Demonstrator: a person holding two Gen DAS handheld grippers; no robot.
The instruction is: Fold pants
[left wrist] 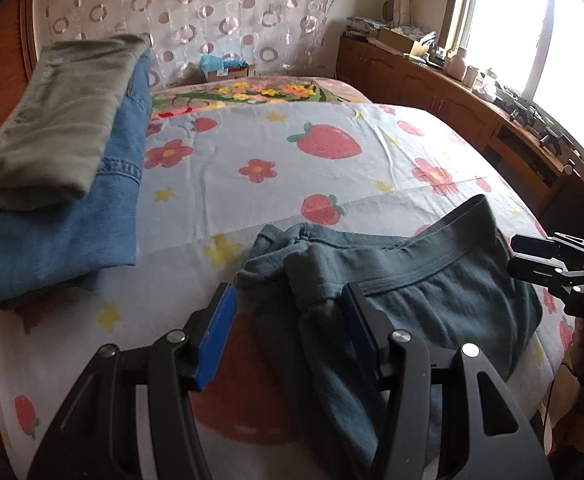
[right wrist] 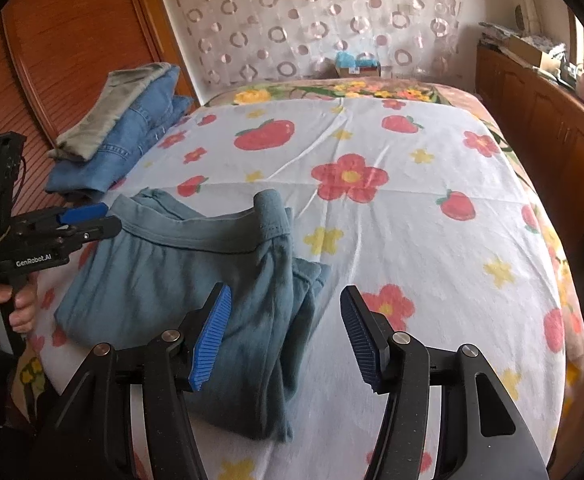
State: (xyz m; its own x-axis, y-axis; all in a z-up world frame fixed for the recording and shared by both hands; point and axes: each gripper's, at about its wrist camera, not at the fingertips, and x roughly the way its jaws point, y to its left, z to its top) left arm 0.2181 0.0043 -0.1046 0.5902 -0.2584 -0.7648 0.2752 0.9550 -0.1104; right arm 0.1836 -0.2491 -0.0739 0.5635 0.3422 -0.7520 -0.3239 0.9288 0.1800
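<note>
Teal-grey pants (left wrist: 372, 280) lie folded in a loose bundle on the near part of the bed, waistband toward the far side; they also show in the right wrist view (right wrist: 195, 280). My left gripper (left wrist: 289, 328) is open and empty, its jaws standing over the bundle's left side. My right gripper (right wrist: 285, 328) is open and empty, its jaws over the bundle's right edge. The left gripper also shows in the right wrist view (right wrist: 99, 220) beside the waistband. The right gripper shows at the right edge of the left wrist view (left wrist: 532, 256).
The bed (right wrist: 432, 240) has a white sheet with strawberries and flowers. A stack of folded blue jeans (left wrist: 71, 220) and olive pants (left wrist: 51, 120) lies at the far left. A wooden cabinet (left wrist: 472, 108) with clutter runs along the right under a window.
</note>
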